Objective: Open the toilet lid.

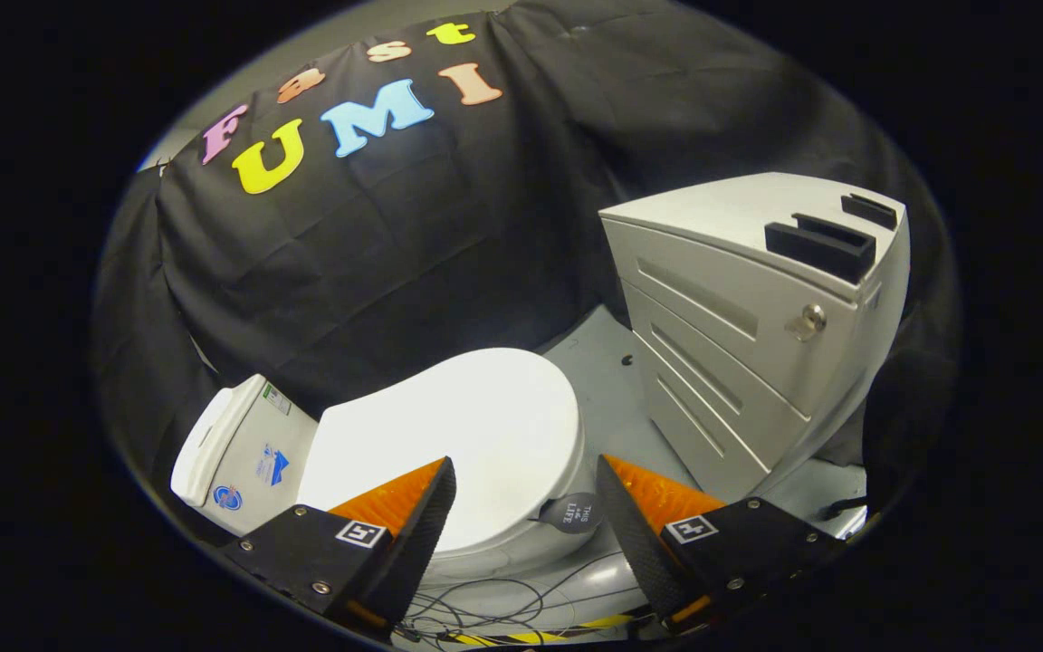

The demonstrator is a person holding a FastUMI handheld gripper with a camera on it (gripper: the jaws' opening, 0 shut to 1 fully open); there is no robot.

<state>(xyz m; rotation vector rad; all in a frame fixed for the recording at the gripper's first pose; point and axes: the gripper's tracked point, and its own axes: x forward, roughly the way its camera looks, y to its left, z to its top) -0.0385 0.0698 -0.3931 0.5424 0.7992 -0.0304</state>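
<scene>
A white toilet stands below me, its lid (458,435) lying flat and closed over the bowl. Its tank (245,453) rises behind the lid, next to the black cloth wall. A small dark round tag (576,513) hangs at the lid's front rim. My gripper (526,471) hovers above the front part of the lid with its fingers wide apart and nothing between them. One fingertip (438,480) overlaps the lid's surface in the view; the other sits just past the lid's rim, near the tag. I cannot tell whether either touches the lid.
A grey drawer cabinet (739,353) with a lock and black slots on top stands close beside the toilet bowl. Thin cables (485,607) and a yellow-black striped strip (531,636) lie on the grey floor in front of the toilet. Black cloth walls surround everything.
</scene>
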